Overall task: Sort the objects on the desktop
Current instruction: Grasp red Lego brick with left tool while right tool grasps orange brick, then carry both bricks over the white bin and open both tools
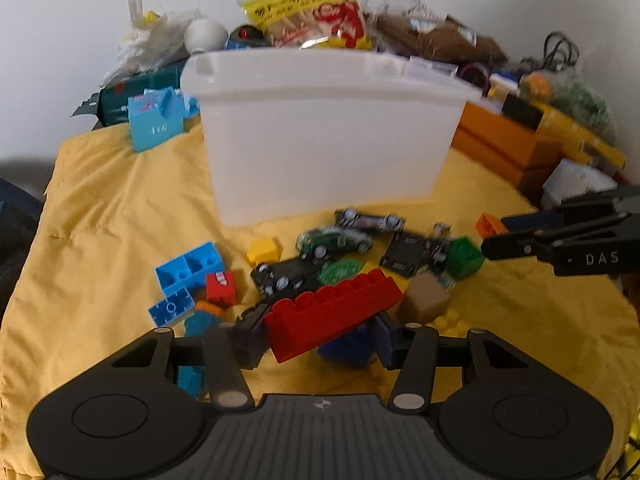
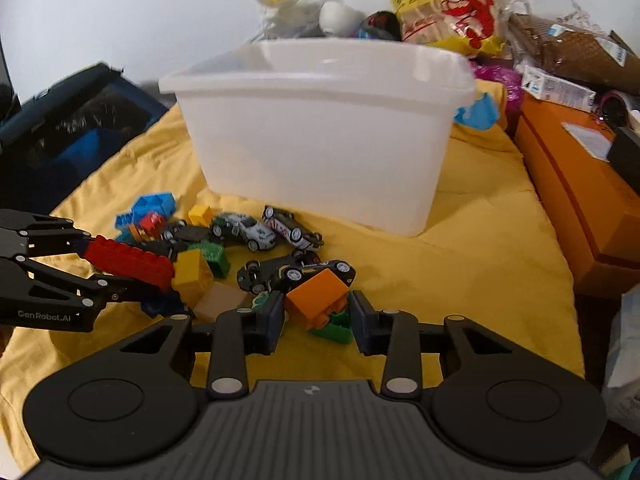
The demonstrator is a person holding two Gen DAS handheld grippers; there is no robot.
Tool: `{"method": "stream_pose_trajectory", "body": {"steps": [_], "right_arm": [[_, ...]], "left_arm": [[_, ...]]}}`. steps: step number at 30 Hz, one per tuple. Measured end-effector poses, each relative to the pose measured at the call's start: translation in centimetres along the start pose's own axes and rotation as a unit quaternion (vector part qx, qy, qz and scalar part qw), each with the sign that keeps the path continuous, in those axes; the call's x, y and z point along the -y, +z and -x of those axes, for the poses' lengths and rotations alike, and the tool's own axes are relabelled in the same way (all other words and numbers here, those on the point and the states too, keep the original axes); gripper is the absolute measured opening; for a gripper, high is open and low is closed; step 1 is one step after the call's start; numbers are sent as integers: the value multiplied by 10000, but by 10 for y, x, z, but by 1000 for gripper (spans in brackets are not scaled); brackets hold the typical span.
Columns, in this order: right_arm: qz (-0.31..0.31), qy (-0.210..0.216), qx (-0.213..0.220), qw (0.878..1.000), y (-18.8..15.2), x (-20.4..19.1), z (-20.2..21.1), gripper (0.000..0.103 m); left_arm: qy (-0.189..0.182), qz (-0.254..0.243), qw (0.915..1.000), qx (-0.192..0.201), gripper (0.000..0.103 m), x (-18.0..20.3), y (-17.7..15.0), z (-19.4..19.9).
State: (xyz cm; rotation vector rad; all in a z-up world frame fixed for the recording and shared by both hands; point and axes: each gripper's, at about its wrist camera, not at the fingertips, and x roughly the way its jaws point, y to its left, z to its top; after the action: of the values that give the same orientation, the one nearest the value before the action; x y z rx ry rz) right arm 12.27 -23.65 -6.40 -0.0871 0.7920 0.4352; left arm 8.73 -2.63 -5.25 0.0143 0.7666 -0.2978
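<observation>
My left gripper (image 1: 320, 336) is shut on a long red brick (image 1: 334, 314), held tilted just above the yellow cloth (image 1: 100, 220); it also shows in the right wrist view (image 2: 128, 260). My right gripper (image 2: 316, 314) is shut on an orange brick (image 2: 318, 298), over a green brick (image 2: 334, 326); in the left wrist view it (image 1: 486, 236) comes in from the right. Toy cars (image 1: 332, 240) and more bricks lie in a pile between both grippers. A white translucent bin (image 1: 324, 132) stands behind the pile, seen too in the right wrist view (image 2: 320, 132).
Blue bricks (image 1: 188, 268), a yellow brick (image 1: 264, 250), a green brick (image 1: 464, 256) and a tan block (image 1: 426, 296) lie on the cloth. Orange boxes (image 2: 580, 200) stand at right. Snack bags (image 1: 312, 12) and clutter sit behind the bin. A dark case (image 2: 72, 128) is at left.
</observation>
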Motion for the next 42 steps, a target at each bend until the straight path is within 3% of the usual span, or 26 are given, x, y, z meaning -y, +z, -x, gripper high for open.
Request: {"method": "stream_pose_trajectory", "body": {"steps": [9, 13, 19, 26, 30, 37, 40, 42], "right_arm": [[-258, 11, 168, 9995, 1, 7, 19, 39], [-367, 101, 485, 9981, 19, 10, 36, 39], [-360, 124, 943, 9948, 76, 13, 50, 39], [-747, 263, 555, 9953, 142, 36, 28, 39], [-753, 162, 320, 9965, 161, 46, 12, 40], [-868, 44, -47, 9962, 168, 60, -14, 40], [-838, 0, -122, 9964, 170, 61, -22, 43], [-798, -49, -103, 9967, 170, 60, -24, 56]], "left_arm": [[-7, 438, 9984, 369, 55, -3, 14, 31], [78, 452, 9973, 571, 55, -4, 45, 46], [205, 483, 9958, 757, 55, -10, 112, 48], [217, 530, 9977, 366, 55, -19, 178, 16], [197, 768, 9967, 182, 55, -26, 193, -1], [285, 666, 9973, -126, 55, -27, 203, -26], [361, 720, 9967, -100, 56, -28, 205, -30], [411, 699, 9967, -82, 56, -27, 204, -31]]}}
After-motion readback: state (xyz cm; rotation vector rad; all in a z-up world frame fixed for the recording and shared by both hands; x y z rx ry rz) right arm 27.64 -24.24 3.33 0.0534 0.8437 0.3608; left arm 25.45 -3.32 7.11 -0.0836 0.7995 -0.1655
